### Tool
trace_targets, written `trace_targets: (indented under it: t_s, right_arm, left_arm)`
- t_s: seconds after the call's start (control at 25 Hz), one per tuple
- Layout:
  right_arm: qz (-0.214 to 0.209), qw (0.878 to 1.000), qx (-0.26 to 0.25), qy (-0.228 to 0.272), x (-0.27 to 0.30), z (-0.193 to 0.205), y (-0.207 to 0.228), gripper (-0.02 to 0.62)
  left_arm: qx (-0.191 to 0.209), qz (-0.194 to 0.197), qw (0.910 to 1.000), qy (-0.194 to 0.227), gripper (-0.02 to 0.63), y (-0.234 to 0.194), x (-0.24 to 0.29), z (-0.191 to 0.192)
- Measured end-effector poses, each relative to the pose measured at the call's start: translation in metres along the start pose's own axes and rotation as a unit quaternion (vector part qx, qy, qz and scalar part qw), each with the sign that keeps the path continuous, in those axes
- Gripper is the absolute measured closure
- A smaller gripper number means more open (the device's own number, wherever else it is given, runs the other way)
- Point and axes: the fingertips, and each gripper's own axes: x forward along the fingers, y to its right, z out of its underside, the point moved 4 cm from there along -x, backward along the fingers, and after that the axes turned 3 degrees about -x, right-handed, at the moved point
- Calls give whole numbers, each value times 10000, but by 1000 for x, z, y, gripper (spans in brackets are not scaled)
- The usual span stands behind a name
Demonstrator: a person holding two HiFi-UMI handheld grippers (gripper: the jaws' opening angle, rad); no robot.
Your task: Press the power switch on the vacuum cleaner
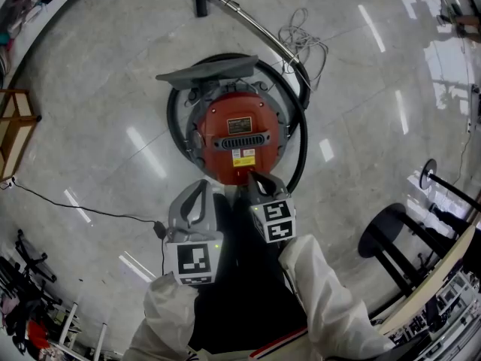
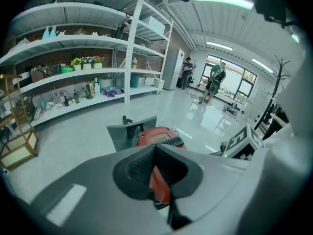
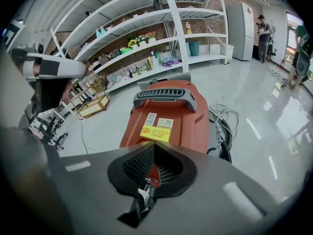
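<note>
The red vacuum cleaner (image 1: 239, 136) stands on the floor right in front of me, with a grey handle (image 3: 165, 96) and yellow label (image 3: 156, 133) on top. Its black hose (image 1: 302, 138) loops around the body. My right gripper (image 1: 254, 176) is shut, and its tip rests at the near edge of the red housing (image 3: 166, 119); whatever lies under the tip is hidden. My left gripper (image 1: 201, 185) is shut too and hangs just left of the body, apart from it. In the left gripper view the vacuum cleaner (image 2: 157, 137) shows beyond the closed jaws.
The metal wand (image 1: 248, 17) and a coil of white cord (image 1: 304, 40) lie beyond the vacuum. A black cable (image 1: 83, 209) crosses the floor at left, near a wooden rack (image 1: 13, 130). Black stools (image 1: 391, 239) stand at right. Shelves (image 3: 146, 38) line the far wall.
</note>
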Motion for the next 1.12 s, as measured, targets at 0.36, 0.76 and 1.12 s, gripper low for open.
trace_targets:
  t_s: [0.36, 0.76, 1.12]
  right_arm:
    - [-28, 10000, -6, -3, 2, 1, 0, 594]
    - [-21, 10000, -18, 52, 3, 3, 1, 594]
    - [-38, 10000, 5, 25, 3, 2, 0, 594]
  left_arm:
    - [32, 31, 10000, 7, 606, 4, 3, -1]
    - [56, 39, 10000, -28, 606, 6, 3, 0]
    - [15, 38, 10000, -60, 606, 6, 4, 1]
